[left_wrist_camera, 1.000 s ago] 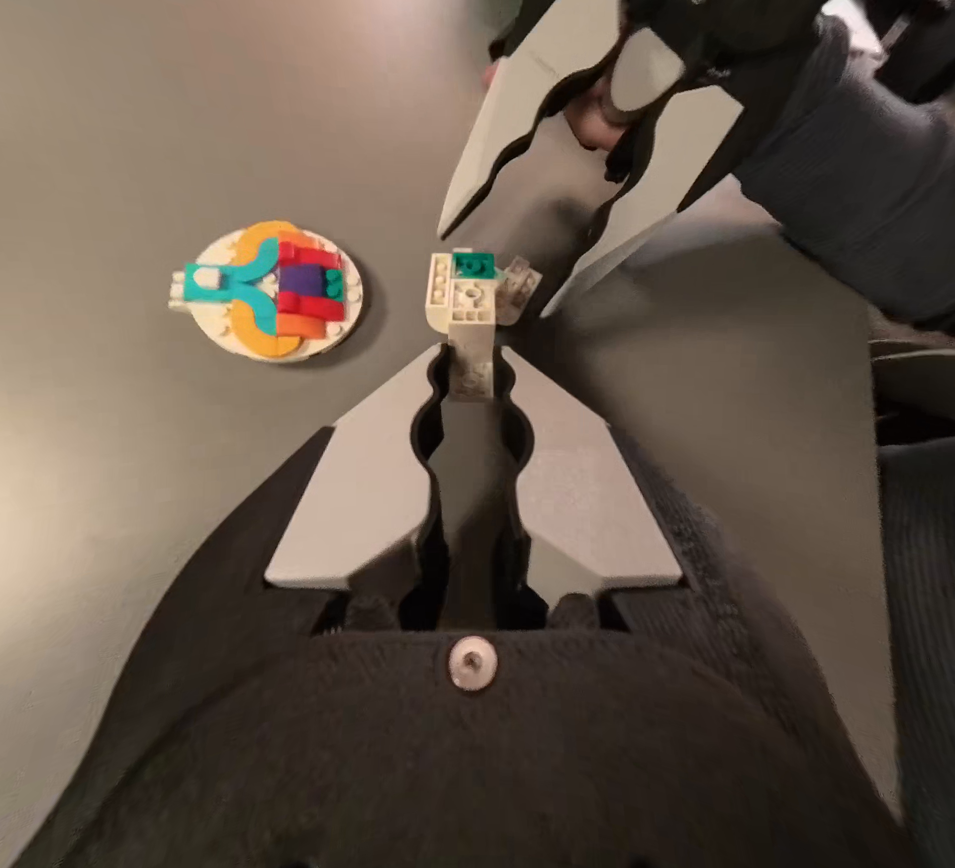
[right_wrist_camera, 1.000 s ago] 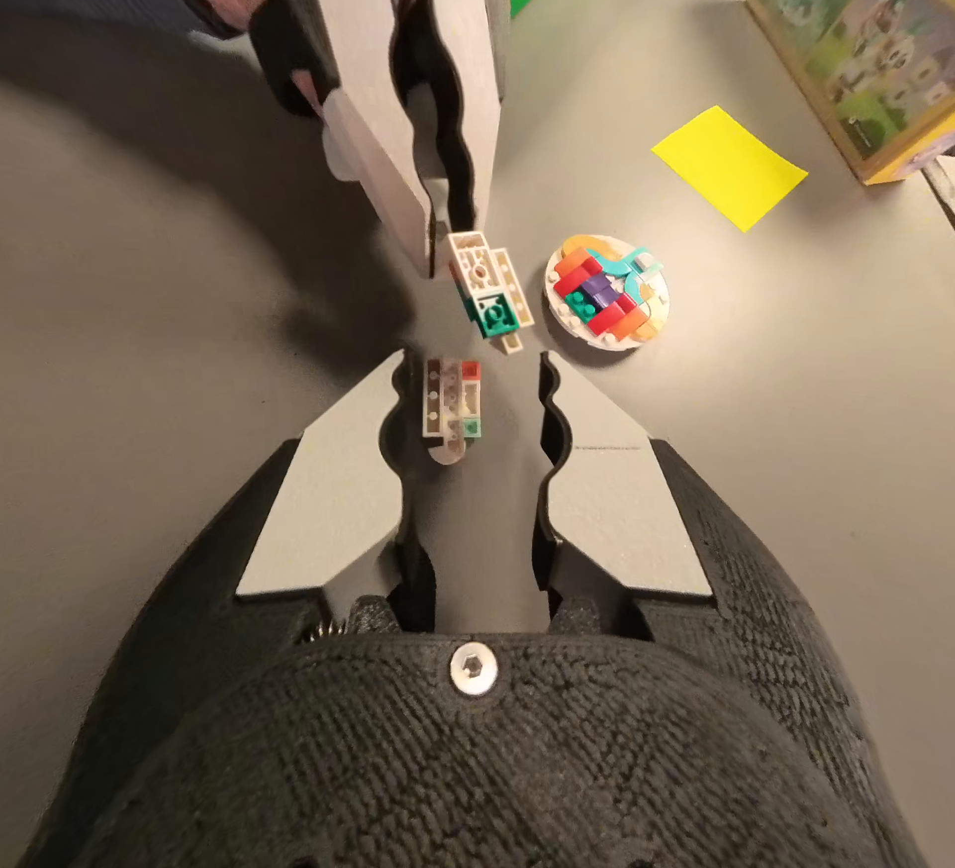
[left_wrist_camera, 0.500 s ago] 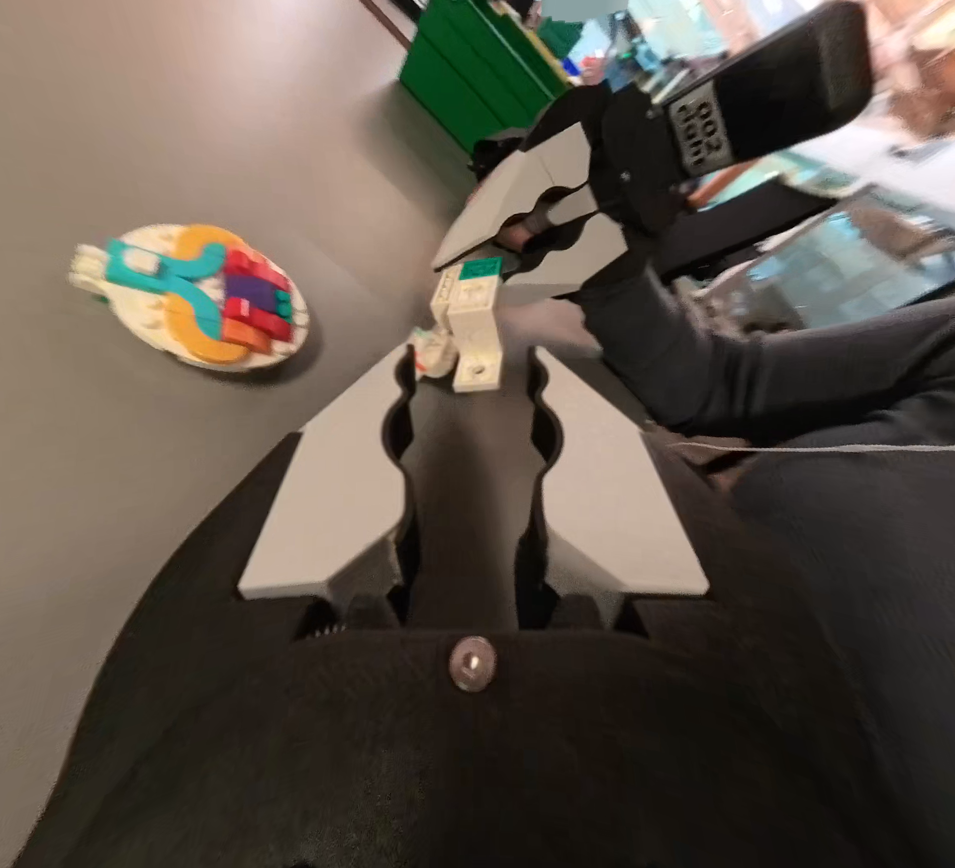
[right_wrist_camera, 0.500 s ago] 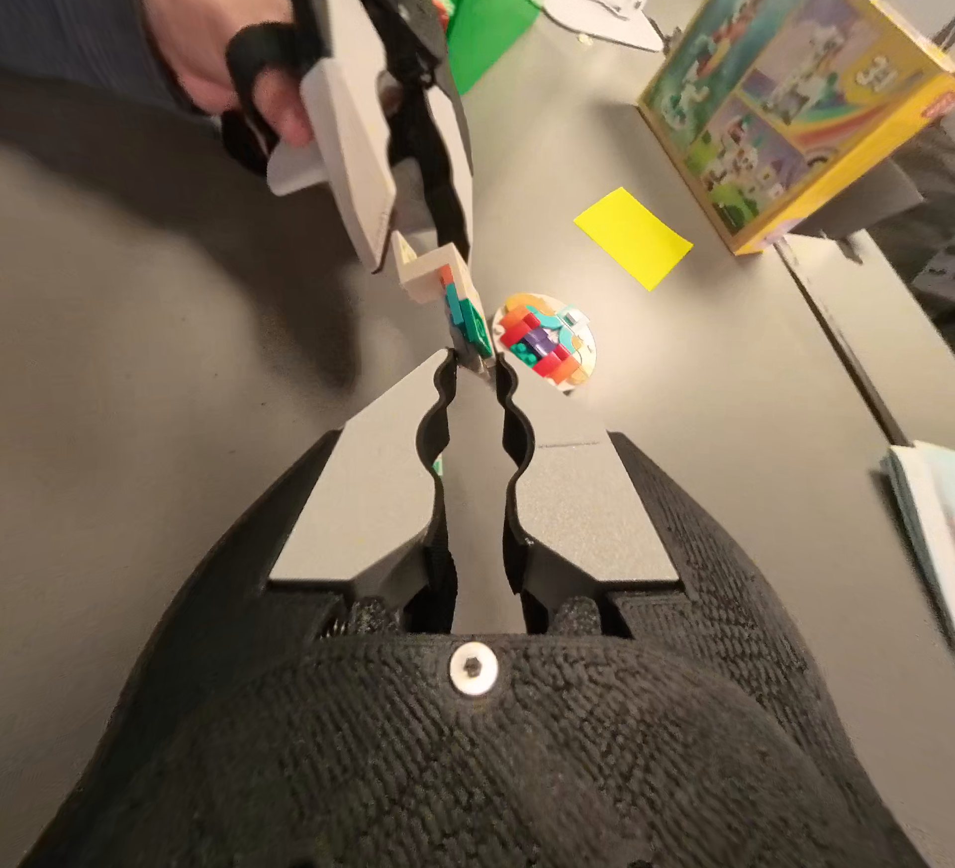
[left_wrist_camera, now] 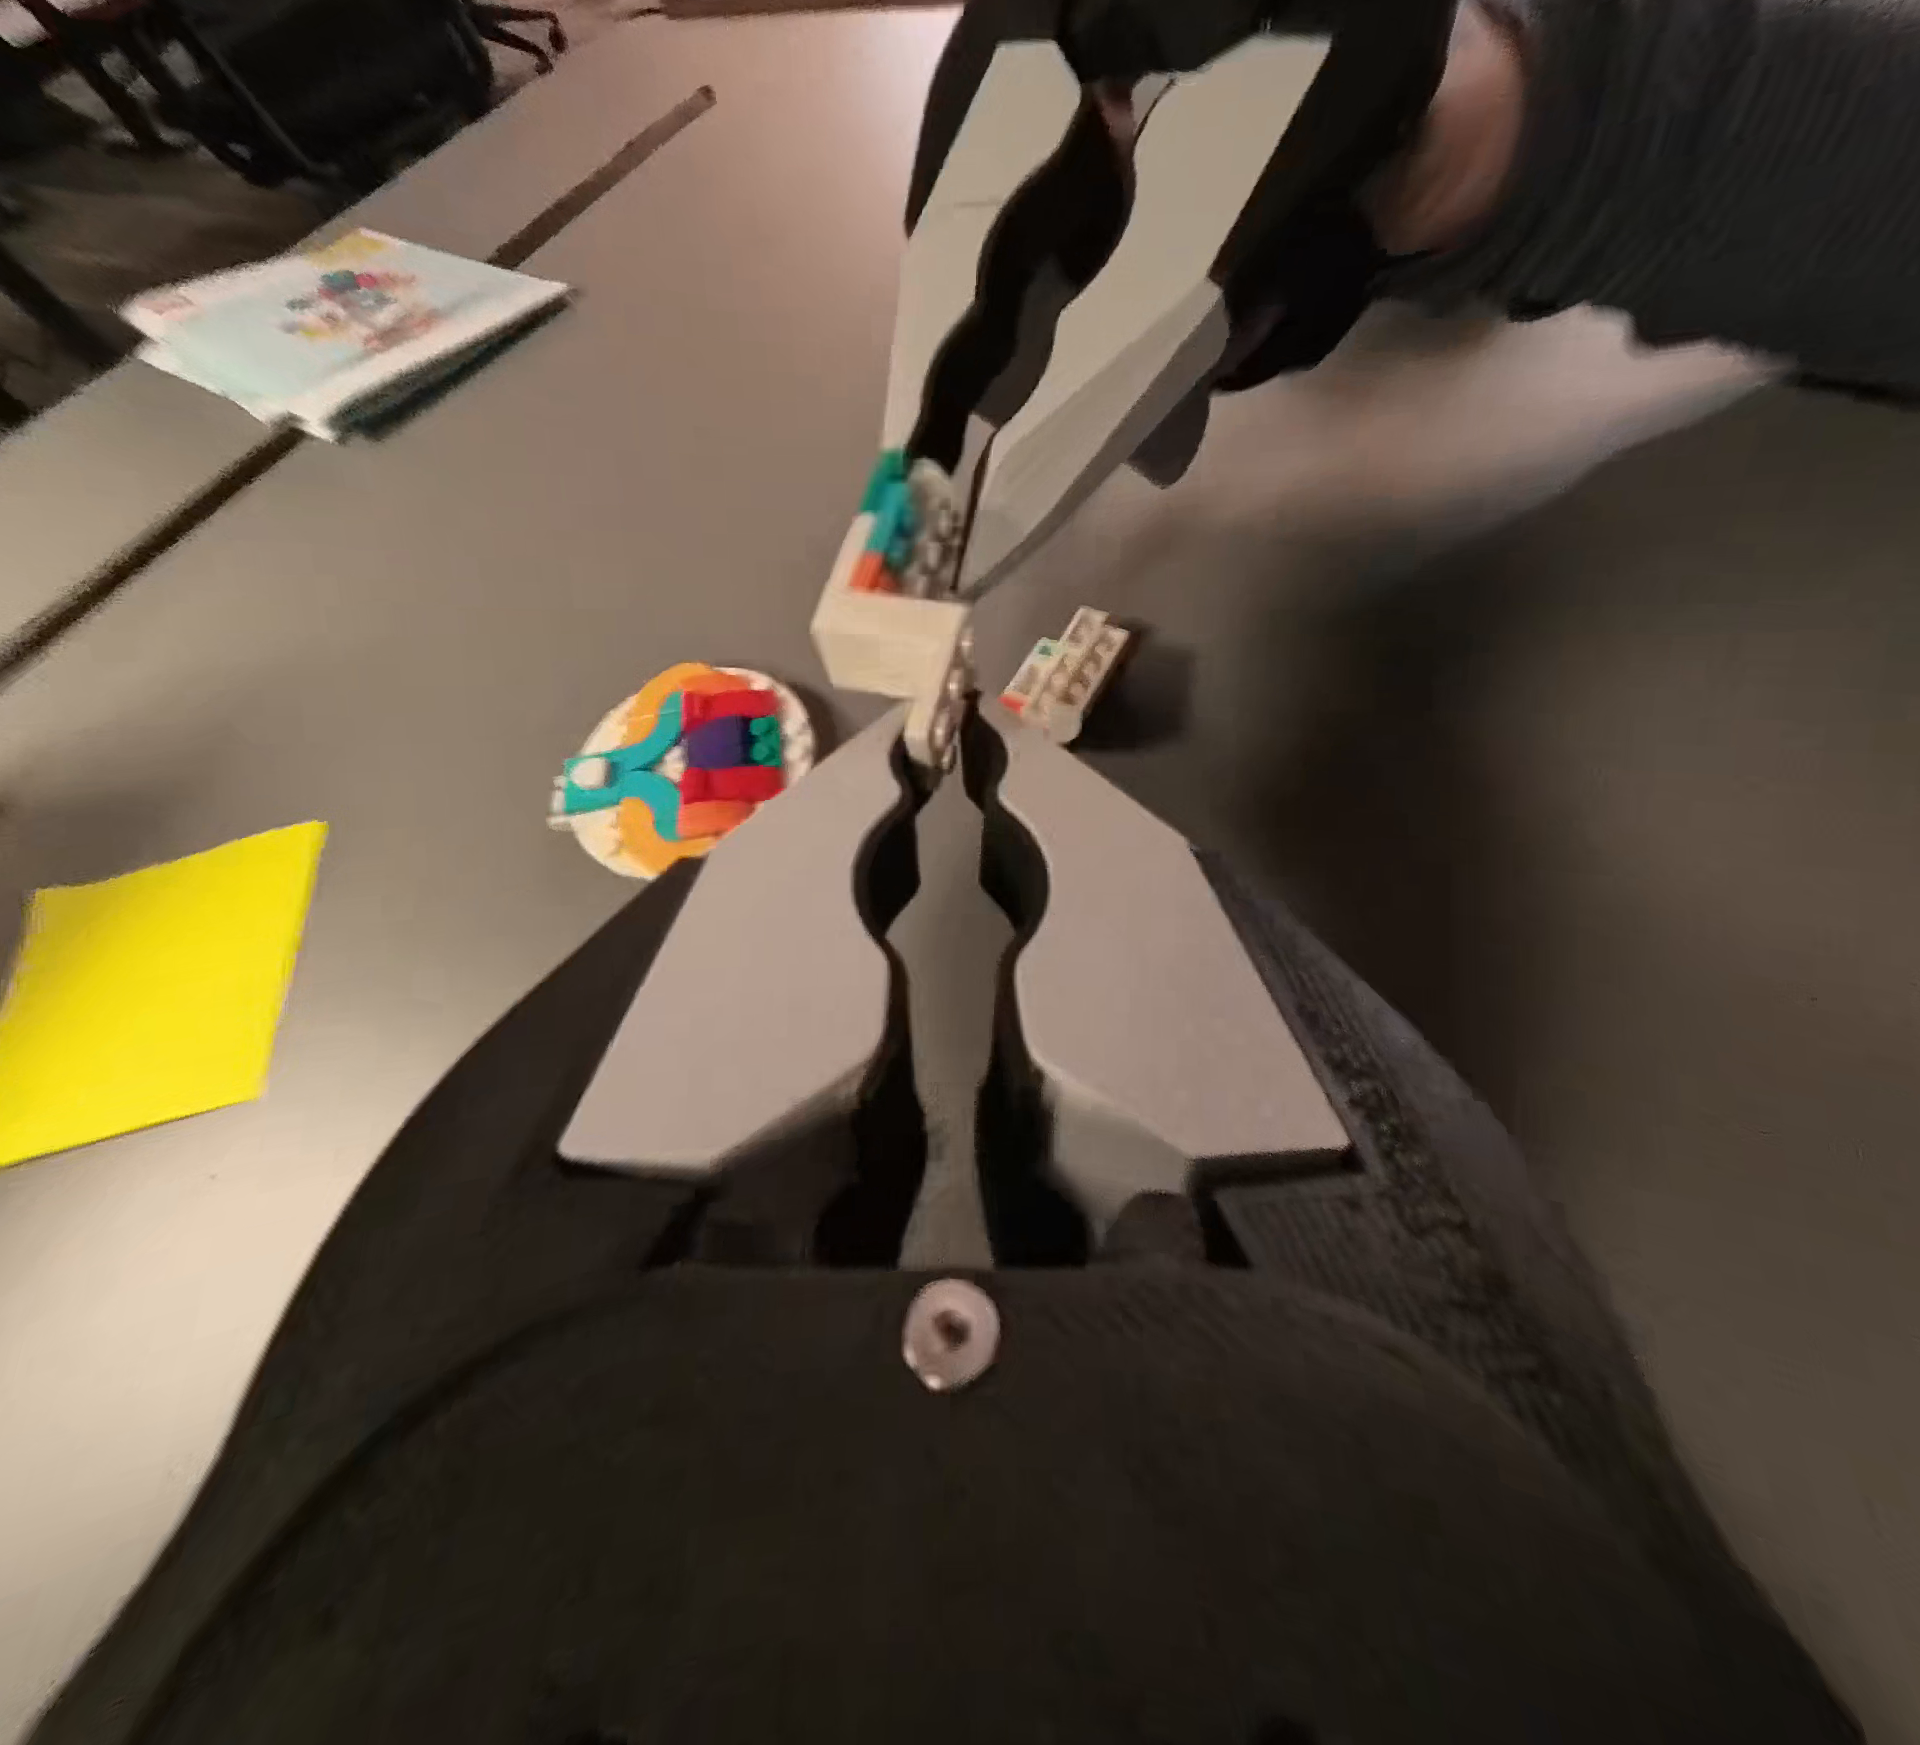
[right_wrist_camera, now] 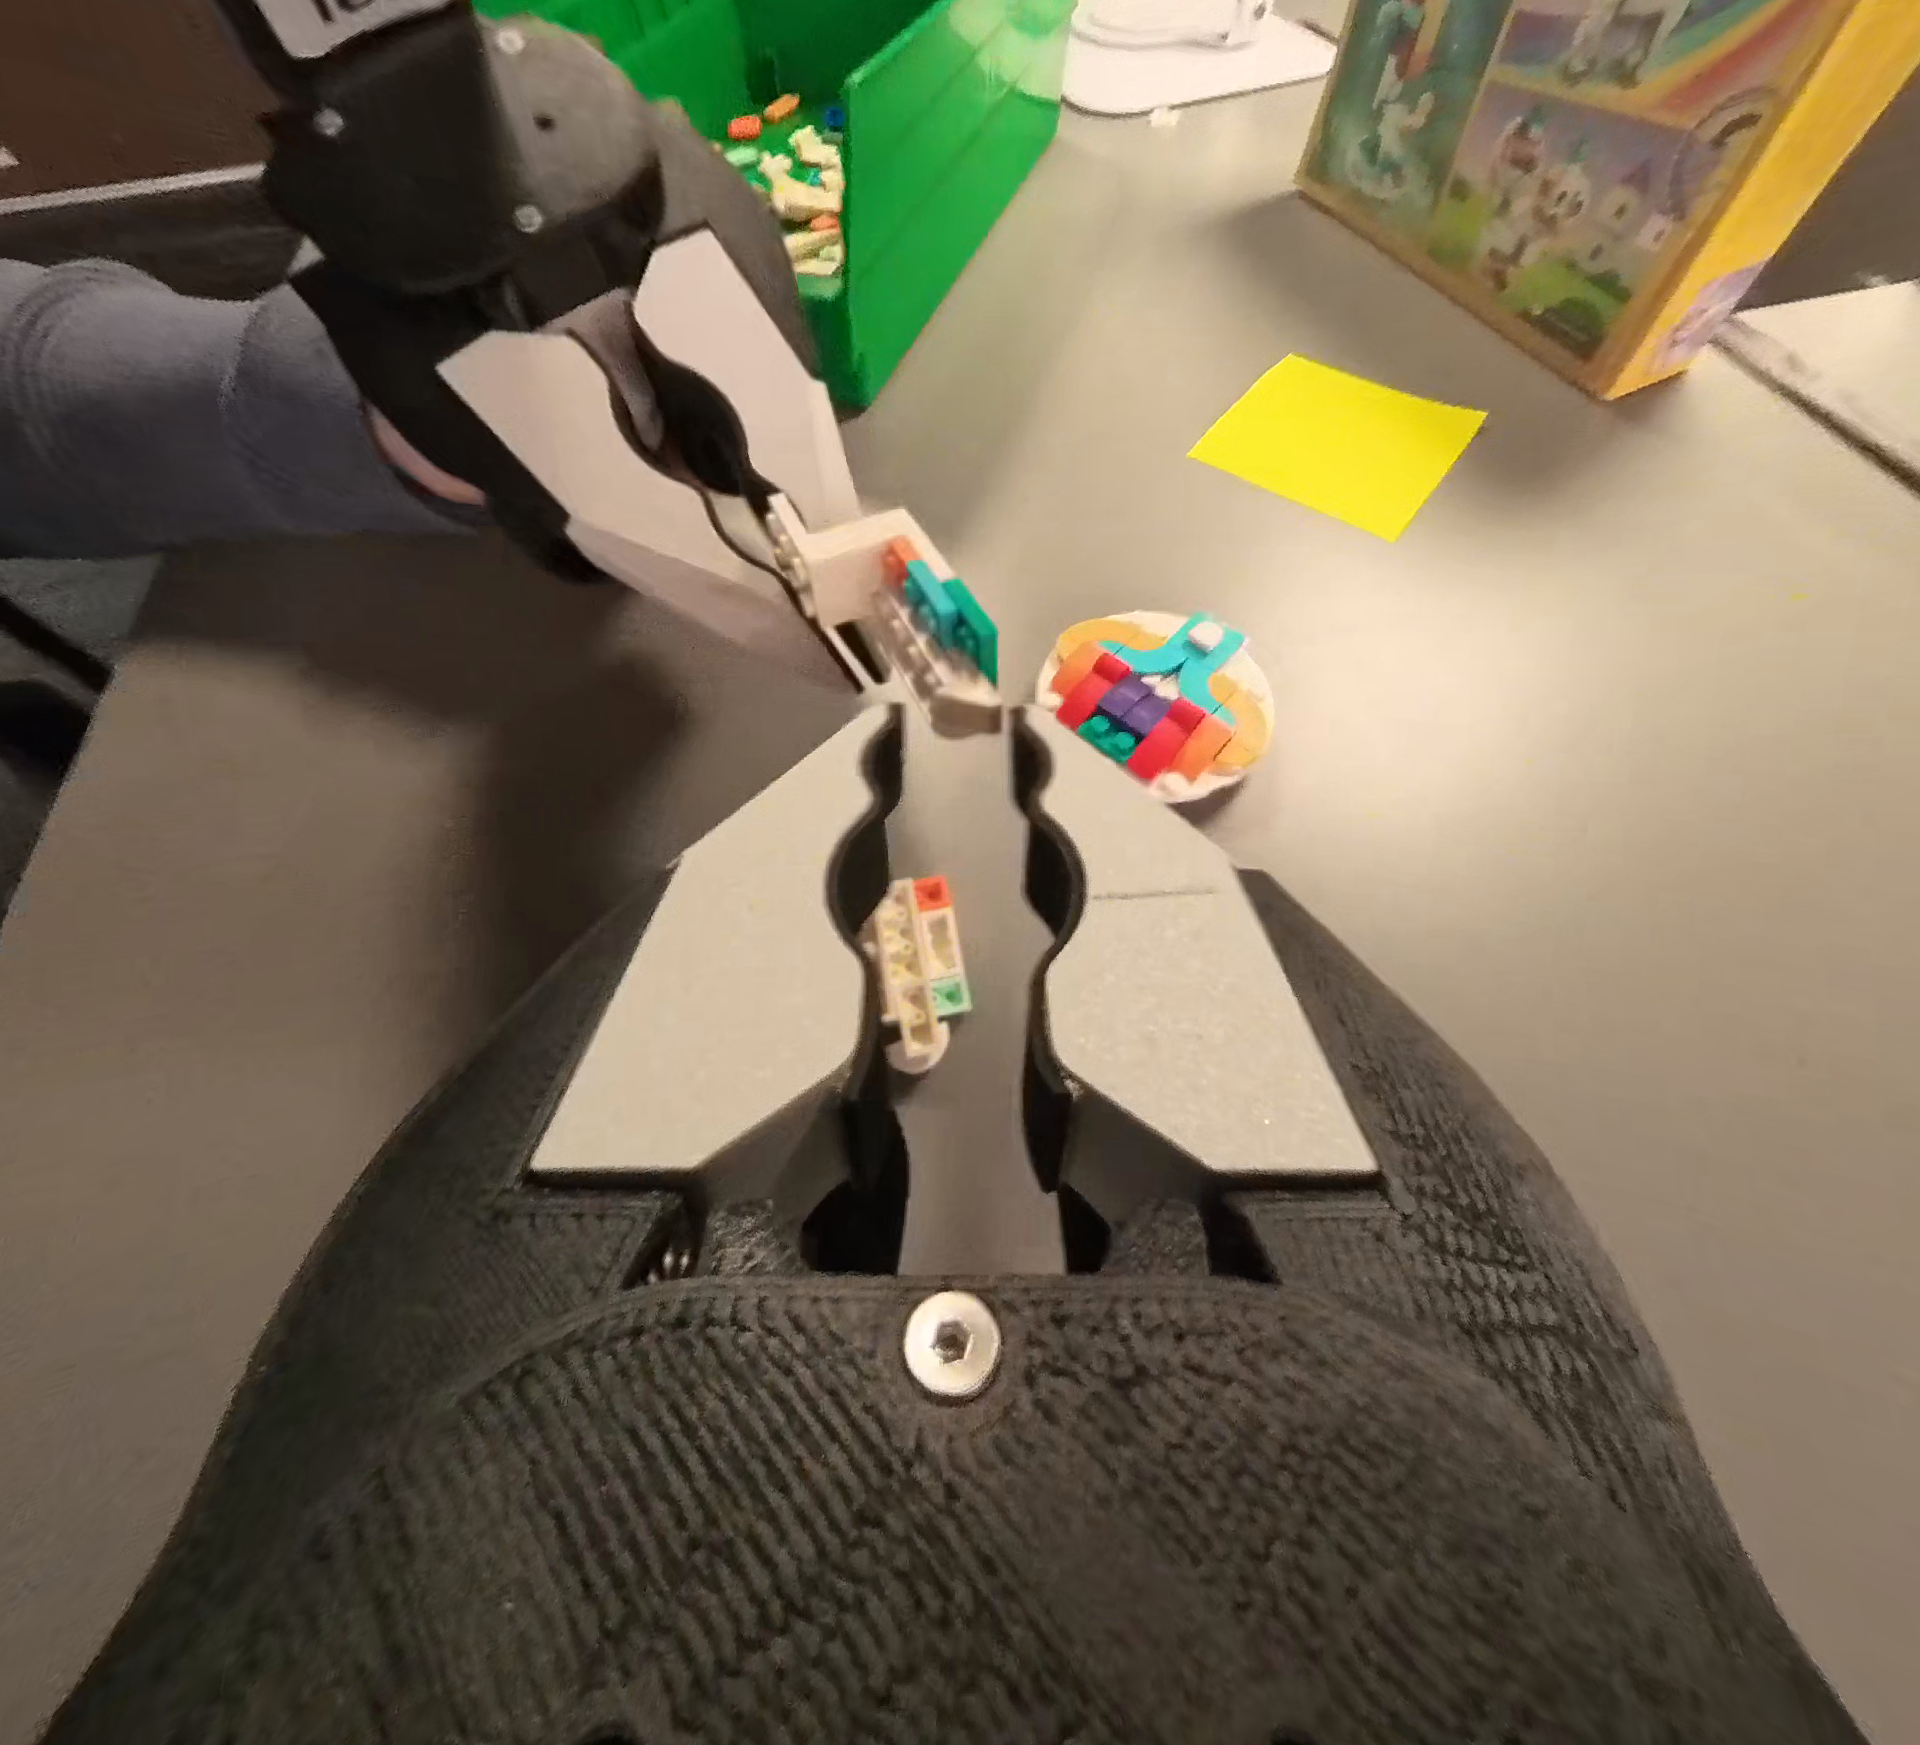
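A white brick assembly (left_wrist_camera: 888,646) with teal and orange pieces hangs above the grey table (left_wrist_camera: 520,552), held from both ends. My left gripper (left_wrist_camera: 940,739) is shut on its thin studded plate. My right gripper (right_wrist_camera: 951,713) is shut on its other, white end (right_wrist_camera: 961,703). In the right wrist view the left gripper (right_wrist_camera: 805,589) comes in from the upper left. In the left wrist view the right gripper (left_wrist_camera: 940,532) comes down from above. A small white brick piece (right_wrist_camera: 920,968) lies loose on the table under my right fingers and also shows in the left wrist view (left_wrist_camera: 1065,677).
A round white plate with a colourful brick build (right_wrist_camera: 1153,703) lies close beside the grippers. A yellow paper sheet (right_wrist_camera: 1340,443), a green bin with loose bricks (right_wrist_camera: 935,85) and a picture box (right_wrist_camera: 1610,85) stand farther back. A booklet (left_wrist_camera: 343,324) lies on the neighbouring table.
My left gripper let go of the assembly, then shut again on its thin plate. My right gripper left the small piece on the table and shut on the assembly's other end.
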The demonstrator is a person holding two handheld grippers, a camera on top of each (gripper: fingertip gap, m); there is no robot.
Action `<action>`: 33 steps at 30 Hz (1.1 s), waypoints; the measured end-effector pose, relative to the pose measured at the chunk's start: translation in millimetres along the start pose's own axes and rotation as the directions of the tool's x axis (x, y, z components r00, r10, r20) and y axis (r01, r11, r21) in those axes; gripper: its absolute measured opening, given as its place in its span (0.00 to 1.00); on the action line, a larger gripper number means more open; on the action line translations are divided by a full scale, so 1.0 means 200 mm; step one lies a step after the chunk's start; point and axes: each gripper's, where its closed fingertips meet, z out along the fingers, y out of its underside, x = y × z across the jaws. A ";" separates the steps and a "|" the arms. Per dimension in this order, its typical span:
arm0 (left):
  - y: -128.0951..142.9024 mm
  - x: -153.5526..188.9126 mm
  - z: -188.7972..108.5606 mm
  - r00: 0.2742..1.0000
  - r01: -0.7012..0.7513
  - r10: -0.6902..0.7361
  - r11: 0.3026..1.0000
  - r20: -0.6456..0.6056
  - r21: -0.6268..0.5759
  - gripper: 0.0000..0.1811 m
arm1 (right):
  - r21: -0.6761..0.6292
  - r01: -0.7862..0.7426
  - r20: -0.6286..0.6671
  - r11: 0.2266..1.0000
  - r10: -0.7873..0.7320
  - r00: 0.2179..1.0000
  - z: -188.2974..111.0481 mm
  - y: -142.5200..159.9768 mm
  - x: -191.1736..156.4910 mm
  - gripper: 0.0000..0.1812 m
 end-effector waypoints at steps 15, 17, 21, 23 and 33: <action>-0.06 0.00 -0.06 0.824 0.517 -0.465 0.851 -0.324 0.093 0.01 | 0.062 0.348 -0.214 0.935 -0.328 0.920 -0.08 -0.11 0.04 0.18; -0.07 0.01 -0.06 0.815 0.521 -0.463 0.848 -0.347 0.092 0.01 | 0.078 0.353 -0.191 0.932 -0.333 0.923 -0.08 -0.11 0.02 0.15; -0.05 0.00 -0.05 0.853 0.472 -0.428 0.877 -0.298 0.092 0.01 | 0.117 0.202 -0.151 0.972 -0.184 0.971 -0.07 -0.13 0.03 0.10; -0.05 -0.01 -0.04 0.888 0.422 -0.387 0.901 -0.247 0.104 0.01 | 0.168 0.078 -0.105 0.983 -0.061 0.993 -0.07 -0.15 0.03 0.11; -0.08 0.02 -0.04 0.914 0.364 -0.325 0.922 -0.242 0.136 0.01 | 0.185 -0.037 -0.032 0.982 0.044 0.999 -0.04 -0.14 0.02 0.10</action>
